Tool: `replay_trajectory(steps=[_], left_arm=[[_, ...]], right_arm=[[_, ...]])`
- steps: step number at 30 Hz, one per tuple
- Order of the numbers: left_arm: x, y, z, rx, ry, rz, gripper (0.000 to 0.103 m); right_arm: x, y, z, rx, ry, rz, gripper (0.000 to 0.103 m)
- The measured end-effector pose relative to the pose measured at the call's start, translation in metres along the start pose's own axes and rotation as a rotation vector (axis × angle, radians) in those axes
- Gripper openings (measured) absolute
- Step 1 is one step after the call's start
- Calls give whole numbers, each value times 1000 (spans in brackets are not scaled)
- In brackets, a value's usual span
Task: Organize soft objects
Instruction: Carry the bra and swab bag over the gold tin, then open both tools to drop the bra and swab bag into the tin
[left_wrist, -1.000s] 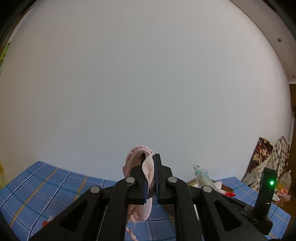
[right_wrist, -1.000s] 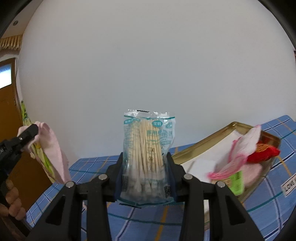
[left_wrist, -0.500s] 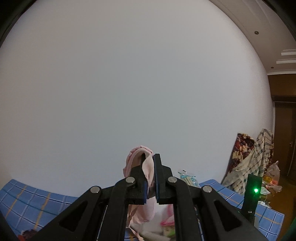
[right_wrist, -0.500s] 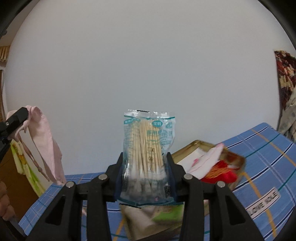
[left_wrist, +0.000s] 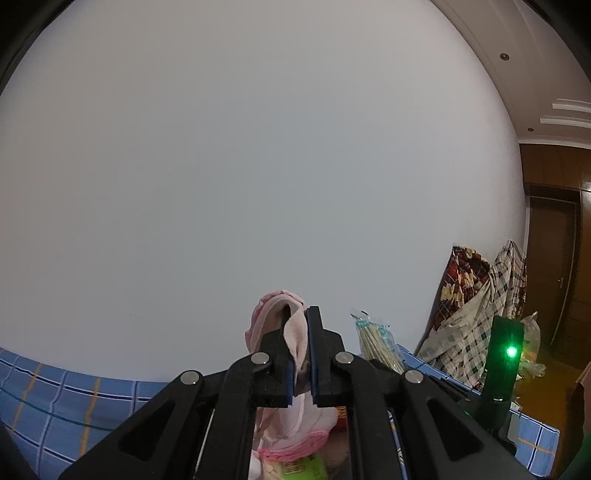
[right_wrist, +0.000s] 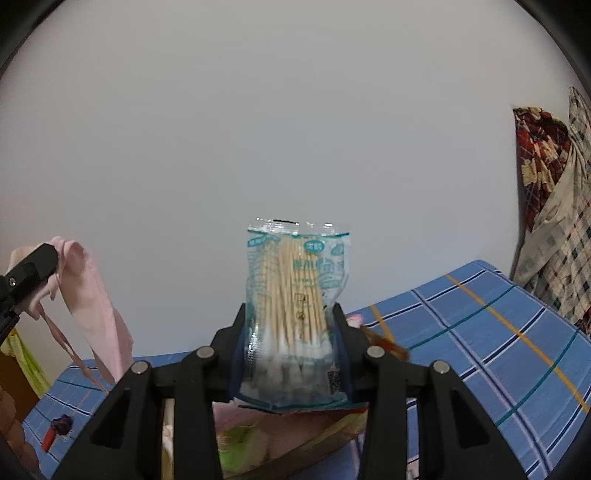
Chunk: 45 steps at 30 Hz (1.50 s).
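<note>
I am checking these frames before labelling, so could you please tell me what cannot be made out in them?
- Left wrist view: items under the left gripper and its pale pink cloth are hidden by its black frame.
- Right wrist view: the tray contents below the clear bag of cotton swabs are blurred and covered by the right gripper.
- Right wrist view: small red-and-purple object on the blue checked cloth, too small.

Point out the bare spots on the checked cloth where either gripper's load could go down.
Free: the wide stretch of blue checked cloth right of the right gripper and its cotton swab bag. Also free: the cloth's left edge. Crowded: the pile under both grippers, below the left gripper's pink cloth.
</note>
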<state>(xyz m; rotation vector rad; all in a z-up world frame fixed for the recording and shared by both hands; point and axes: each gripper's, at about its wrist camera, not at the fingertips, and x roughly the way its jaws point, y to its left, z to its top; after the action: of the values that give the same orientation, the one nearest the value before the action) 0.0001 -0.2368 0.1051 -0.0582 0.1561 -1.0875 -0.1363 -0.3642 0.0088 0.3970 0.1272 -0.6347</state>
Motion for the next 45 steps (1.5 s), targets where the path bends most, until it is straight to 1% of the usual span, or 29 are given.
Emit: replay_trajectory(steps=[3, 7, 11, 14, 19, 22, 24, 25, 26, 28, 31, 33, 34, 36, 37, 40, 42, 45], left_arm=[[12, -3, -5, -11, 14, -10, 7], [21, 6, -15, -21, 40, 16, 7], [38, 22, -33, -55, 119, 38, 7], [44, 29, -44, -60, 160, 63, 7], [53, 31, -60, -48, 228, 101, 7], [60, 30, -69, -44, 283, 122, 7], [63, 31, -76, -45, 327, 128, 17], [64, 31, -78, -42, 343, 133, 35], [64, 29, -81, -33, 363, 146, 63], [60, 26, -84, -7, 368, 174, 89], [46, 20, -80, 51, 336, 212, 90], [33, 25, -76, 65, 321, 218, 90], [29, 26, -76, 66, 317, 217, 90], [18, 32, -75, 60, 300, 224, 90], [9, 36, -74, 54, 283, 240, 90], [-6, 46, -73, 17, 232, 307, 90], [-19, 56, -74, -11, 197, 358, 90], [-31, 59, -78, 26, 146, 476, 90]], right_arm=[[8, -5, 1, -13, 15, -22, 41], [25, -6, -6, -31, 55, -51, 41], [44, -2, -17, -64, 119, -67, 40], [55, -5, -23, -59, 165, -52, 41], [61, -2, -30, -85, 192, -50, 41], [64, -1, -33, -117, 188, -48, 44], [68, -5, -35, -120, 195, -39, 48], [67, -6, -36, -116, 196, -37, 55], [68, -7, -36, -111, 198, -31, 68], [65, -9, -35, -90, 196, -15, 80], [50, -15, -27, -56, 131, -23, 83], [38, -22, -22, -15, 74, -32, 92], [36, -28, -21, 3, 52, -37, 98], [24, -35, -18, 53, -4, -47, 99], [23, -41, -16, 70, -20, -50, 99], [18, -48, -13, 97, -67, -64, 101], [13, -40, -13, 82, -90, -75, 101], [2, -22, -16, 43, -133, -98, 103]])
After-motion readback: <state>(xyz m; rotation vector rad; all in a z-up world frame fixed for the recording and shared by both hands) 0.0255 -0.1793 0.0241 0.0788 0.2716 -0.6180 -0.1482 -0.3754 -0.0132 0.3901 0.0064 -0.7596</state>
